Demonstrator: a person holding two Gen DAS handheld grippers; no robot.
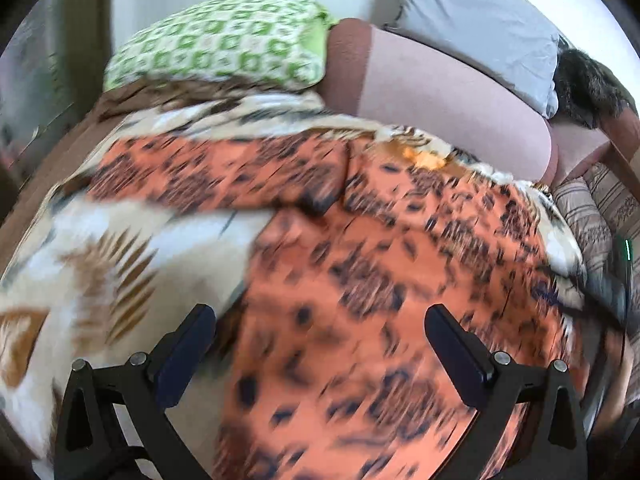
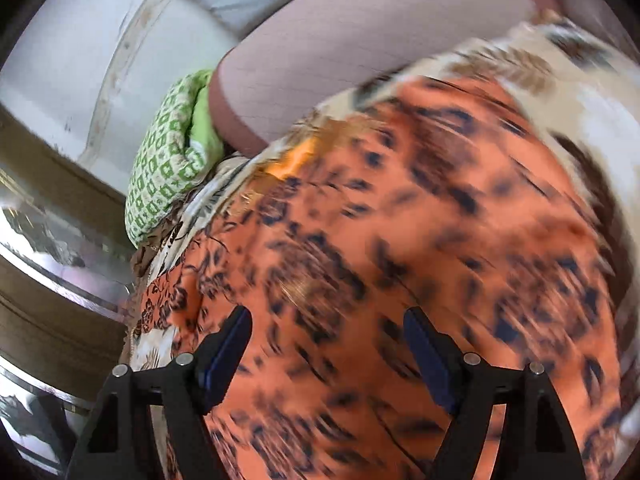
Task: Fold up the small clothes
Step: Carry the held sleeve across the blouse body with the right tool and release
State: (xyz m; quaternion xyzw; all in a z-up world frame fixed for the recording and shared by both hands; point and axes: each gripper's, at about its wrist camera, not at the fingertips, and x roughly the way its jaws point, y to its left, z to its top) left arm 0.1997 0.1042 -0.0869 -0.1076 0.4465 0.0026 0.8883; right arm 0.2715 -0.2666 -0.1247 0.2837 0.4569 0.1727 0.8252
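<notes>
a bed (image 1: 440, 92) with a pale mauve sheet fills the background in both views, and a cream blanket with brown leaf print (image 1: 100, 248) is spread over it. on that blanket lies the orange garment with dark floral print (image 1: 360, 280), spread wide and blurred by motion; a folded flap of it lies across its upper left part in the left wrist view. a grey pillow (image 1: 480, 20) sits at the head of the bed, with a green-and-white patterned cushion (image 1: 224, 36) beside it, touching the blanket's edge. the left hand-held gripper (image 1: 320, 332) hangs over the garment with its fingers spread, gripping nothing. the right hand-held gripper (image 2: 328, 332) is likewise spread above the orange cloth (image 2: 400, 220), empty.
</notes>
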